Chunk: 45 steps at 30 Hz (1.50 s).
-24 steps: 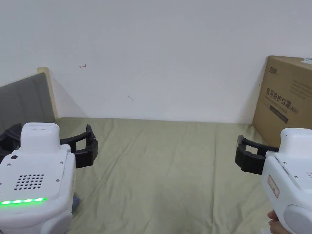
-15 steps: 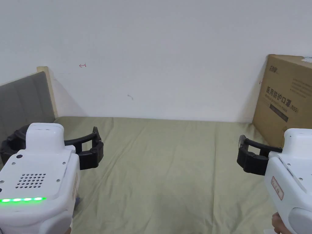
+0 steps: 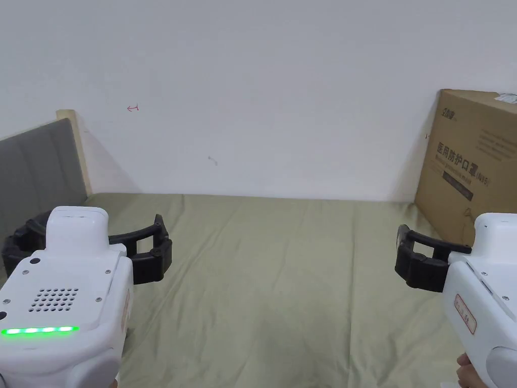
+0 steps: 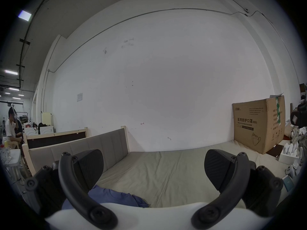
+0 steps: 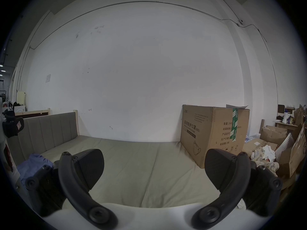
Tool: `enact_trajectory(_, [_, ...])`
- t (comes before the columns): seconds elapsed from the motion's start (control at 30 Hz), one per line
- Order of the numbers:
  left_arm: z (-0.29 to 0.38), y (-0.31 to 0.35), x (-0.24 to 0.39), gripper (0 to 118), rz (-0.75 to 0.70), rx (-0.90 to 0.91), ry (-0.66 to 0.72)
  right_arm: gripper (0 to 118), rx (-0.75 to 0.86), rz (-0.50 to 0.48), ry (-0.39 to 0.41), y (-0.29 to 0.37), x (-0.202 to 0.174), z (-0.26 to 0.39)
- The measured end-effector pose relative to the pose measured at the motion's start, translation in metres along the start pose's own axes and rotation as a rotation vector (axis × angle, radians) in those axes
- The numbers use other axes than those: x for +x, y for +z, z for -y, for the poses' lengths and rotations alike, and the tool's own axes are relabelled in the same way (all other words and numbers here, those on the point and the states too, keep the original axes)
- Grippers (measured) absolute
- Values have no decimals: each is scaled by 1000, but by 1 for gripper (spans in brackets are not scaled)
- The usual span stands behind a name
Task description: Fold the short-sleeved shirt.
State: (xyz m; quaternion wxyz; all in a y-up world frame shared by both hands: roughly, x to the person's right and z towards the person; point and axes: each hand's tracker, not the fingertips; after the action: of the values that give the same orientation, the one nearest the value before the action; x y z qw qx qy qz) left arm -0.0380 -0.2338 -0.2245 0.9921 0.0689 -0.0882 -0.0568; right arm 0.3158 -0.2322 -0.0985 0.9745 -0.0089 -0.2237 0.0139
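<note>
Above one bed (image 3: 282,283), left gripper (image 4: 153,164) and right gripper (image 5: 154,165) both wide, one crumpled blue shirt (image 4: 114,198)

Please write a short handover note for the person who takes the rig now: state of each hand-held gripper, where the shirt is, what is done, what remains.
Left hand-held gripper: jaws wide apart, holding nothing, raised above the bed.
Right hand-held gripper: jaws wide apart, holding nothing, also above the bed.
Shirt: blue, crumpled in a heap on the bed's left side near the grey headboard, just below the left hand-held gripper.
Done: nothing; the shirt is not yet grasped or spread.
Left: pick it up, lay it flat, fold it.
</note>
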Motion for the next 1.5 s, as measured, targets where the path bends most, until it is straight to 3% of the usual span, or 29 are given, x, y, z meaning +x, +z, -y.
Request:
enact_trajectory(0.7, [-5,6,2,118,9,20,10,118,40,21,12,6,-2,-6])
enact_trajectory(0.73, [-6,7,2,113,16,22,16,118,38,17,2,7,-1,-6])
enact_trajectory(0.77, [-6,8,2,100,24,23,19,117,26,1,-7,8,0,-7])
enact_trajectory(0.8, [-6,10,2,75,34,27,18,114,16,-24,-15,8,0,-7])
enact_trajectory(0.83, [-6,10,4,32,37,29,-1,98,17,-49,-19,9,1,-6])
enact_trajectory(0.87, [-6,8,7,8,20,17,-31,56,19,-64,-7,10,-1,-6])
enact_trajectory(0.9, [-6,6,7,3,23,8,-34,0,23,-60,14,12,-3,-6])
enact_trajectory(0.93, [-7,6,5,0,18,5,-21,0,-2,-19,37,10,-5,-6])
enact_trajectory(0.97, [-7,7,2,0,42,0,35,0,-6,6,-10,11,-4,-5])
enact_trajectory(1.03, [-9,7,-1,0,32,-15,77,0,-34,-27,-36,9,1,-4])
enact_trajectory(1.1, [-7,5,-4,0,30,-19,83,0,-13,-26,-47,10,5,-1])
enact_trajectory(1.23, [-5,2,-8,0,30,-41,77,0,-3,4,15,10,2,-5])
enact_trajectory(1.5, [-6,5,-7,0,39,-37,57,0,-21,-3,-28,3,2,-7])
